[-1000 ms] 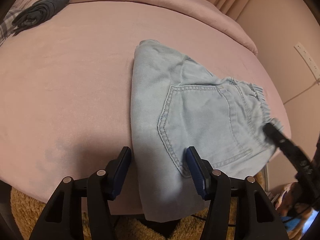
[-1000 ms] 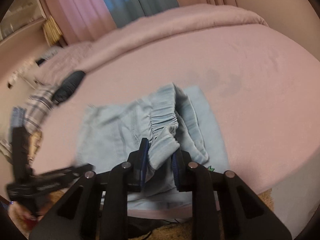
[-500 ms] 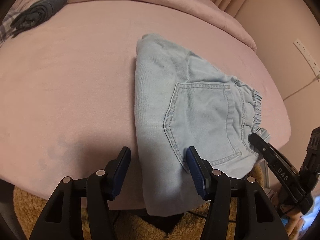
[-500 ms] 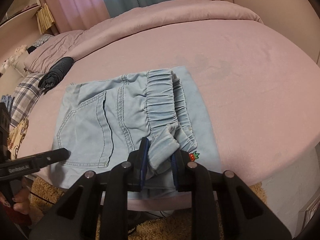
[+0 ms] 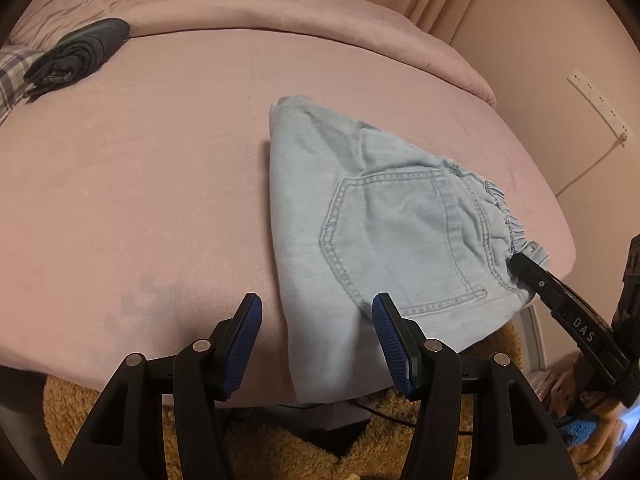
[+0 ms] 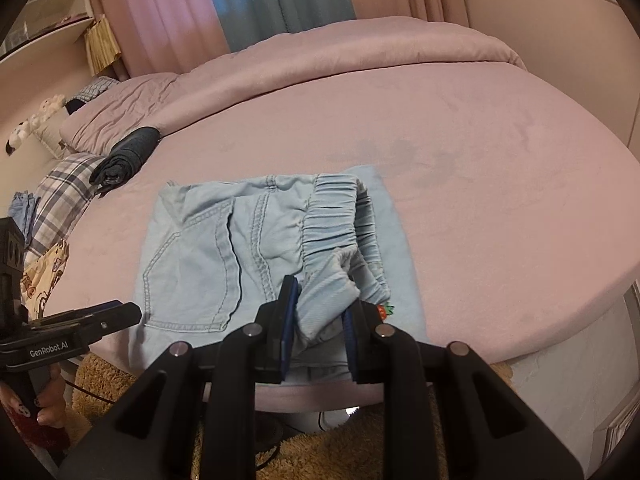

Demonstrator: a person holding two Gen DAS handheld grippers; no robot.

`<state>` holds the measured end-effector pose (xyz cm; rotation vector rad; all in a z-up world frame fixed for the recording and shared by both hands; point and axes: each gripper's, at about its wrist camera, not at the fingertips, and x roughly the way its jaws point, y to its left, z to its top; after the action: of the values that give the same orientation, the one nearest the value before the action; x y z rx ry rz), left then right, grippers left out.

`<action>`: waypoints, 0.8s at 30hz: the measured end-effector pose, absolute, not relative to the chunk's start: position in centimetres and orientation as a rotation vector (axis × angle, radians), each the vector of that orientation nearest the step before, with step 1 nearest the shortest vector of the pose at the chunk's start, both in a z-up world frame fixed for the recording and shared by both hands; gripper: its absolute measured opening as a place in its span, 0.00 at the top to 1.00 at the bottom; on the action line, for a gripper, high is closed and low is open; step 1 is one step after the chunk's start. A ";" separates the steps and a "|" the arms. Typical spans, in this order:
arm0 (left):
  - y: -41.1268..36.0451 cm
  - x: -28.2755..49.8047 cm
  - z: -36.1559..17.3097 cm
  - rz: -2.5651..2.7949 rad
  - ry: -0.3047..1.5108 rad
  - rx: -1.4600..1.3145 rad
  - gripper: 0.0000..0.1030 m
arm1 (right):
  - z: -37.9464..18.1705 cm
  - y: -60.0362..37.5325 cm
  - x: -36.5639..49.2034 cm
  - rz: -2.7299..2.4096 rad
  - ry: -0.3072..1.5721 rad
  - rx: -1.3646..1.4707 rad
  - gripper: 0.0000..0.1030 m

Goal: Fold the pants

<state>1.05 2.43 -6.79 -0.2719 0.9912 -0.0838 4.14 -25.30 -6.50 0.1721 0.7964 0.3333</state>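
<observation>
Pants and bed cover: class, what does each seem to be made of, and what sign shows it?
Pants: likely light-washed denim, matte; contrast stitching, patch pocket, gathered elastic waistband. Bed cover: probably brushed, velvety fabric; soft sheen with smudgy nap marks.

pants [image 6: 224, 256] now spread flat, waistband lowered

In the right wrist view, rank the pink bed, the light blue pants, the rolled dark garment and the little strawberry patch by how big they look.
1. Pink bed
2. Light blue pants
3. Rolled dark garment, though it lies farther from the camera, so it looks smaller than it is
4. Strawberry patch
</observation>
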 end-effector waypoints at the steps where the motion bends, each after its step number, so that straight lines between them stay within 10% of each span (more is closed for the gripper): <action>1: 2.0 1.4 -6.8 -0.085 0.993 -0.270 0.44 | -6.6 -25.5 4.2 0.331 0.800 0.175 0.80; 17: 2.2 3.9 -9.7 -0.070 1.079 -0.266 0.44 | -9.7 -24.9 5.8 0.297 0.893 0.127 0.80; 21: 3.5 5.4 -6.3 -0.088 1.006 -0.262 0.44 | -8.8 -25.9 6.6 0.269 0.936 0.162 0.53; 24: 4.7 7.4 -3.0 -0.101 0.914 -0.274 0.44 | -6.6 -26.3 6.8 0.253 0.881 0.167 0.50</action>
<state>7.39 4.73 -3.01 -0.2743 0.9143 -0.1012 6.81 -26.34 -6.63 0.1670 0.8808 0.2531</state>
